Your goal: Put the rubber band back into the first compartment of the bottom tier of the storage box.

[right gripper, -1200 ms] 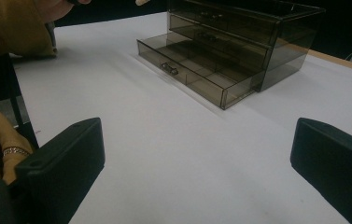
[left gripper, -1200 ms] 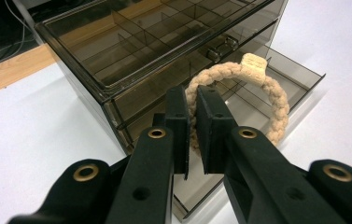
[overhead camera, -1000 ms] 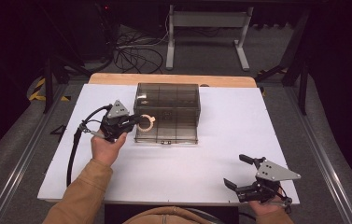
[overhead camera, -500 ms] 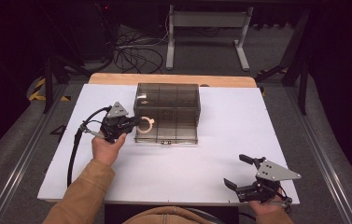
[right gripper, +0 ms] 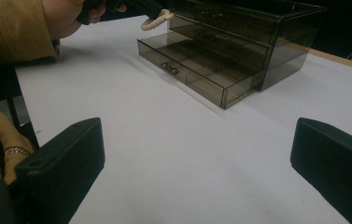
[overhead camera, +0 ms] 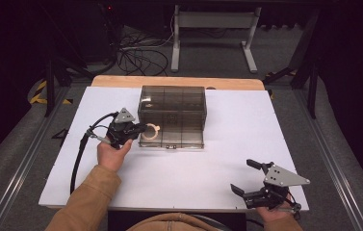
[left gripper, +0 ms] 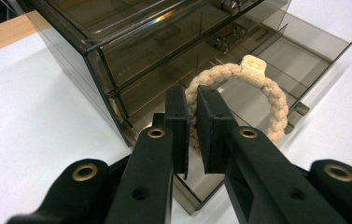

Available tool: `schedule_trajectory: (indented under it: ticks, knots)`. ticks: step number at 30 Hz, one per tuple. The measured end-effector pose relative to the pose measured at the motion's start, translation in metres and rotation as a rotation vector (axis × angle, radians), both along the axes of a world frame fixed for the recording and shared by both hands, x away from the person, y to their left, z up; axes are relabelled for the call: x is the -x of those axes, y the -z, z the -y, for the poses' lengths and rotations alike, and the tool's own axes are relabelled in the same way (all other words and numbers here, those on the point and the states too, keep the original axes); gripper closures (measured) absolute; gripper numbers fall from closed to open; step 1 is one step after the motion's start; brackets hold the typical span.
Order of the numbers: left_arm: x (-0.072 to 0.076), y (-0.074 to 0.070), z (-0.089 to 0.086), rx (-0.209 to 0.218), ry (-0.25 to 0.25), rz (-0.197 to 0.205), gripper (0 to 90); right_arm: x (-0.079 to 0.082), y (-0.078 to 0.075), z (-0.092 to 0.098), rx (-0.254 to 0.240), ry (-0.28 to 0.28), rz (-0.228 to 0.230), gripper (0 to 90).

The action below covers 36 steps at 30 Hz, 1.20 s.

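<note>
Left gripper [left gripper: 191,114] clamped on braided rope ring [left gripper: 257,91], held over open bottom drawer [overhead camera: 172,139] of smoked drawer box [overhead camera: 172,103]. Right gripper [overhead camera: 248,177] jaws wide, empty, well apart from box.

L gripper [overhead camera: 138,129] at 10 o'clock, jaws pinched tight, L forearm reaching up from 6. R gripper [overhead camera: 246,178] at 5 o'clock, jaws spread wide, nothing between.
</note>
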<state>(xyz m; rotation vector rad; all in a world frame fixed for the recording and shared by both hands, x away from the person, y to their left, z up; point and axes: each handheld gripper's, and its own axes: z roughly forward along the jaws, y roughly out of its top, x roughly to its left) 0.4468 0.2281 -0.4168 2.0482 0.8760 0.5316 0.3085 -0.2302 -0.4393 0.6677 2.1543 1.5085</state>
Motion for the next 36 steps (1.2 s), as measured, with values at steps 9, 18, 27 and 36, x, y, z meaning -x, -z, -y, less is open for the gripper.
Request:
schedule_trajectory:
  ticks: [9,18,27,36]
  knots:
    - [-0.006,0.009,0.004,-0.014,-0.011,-0.017,82.9,0.000,0.000,0.000,0.001,-0.003,0.000,3.5]
    - [-0.011,0.018,0.005,-0.025,-0.027,-0.029,82.9,0.000,0.000,0.000,0.002,-0.002,-0.001,3.5]
    - [-0.016,0.025,0.008,-0.037,-0.041,-0.040,82.9,0.000,0.000,0.000,0.003,-0.003,0.001,3.5]
    - [-0.017,0.027,0.009,-0.046,-0.046,-0.044,82.8,0.000,0.000,0.000,0.002,-0.004,0.000,3.5]
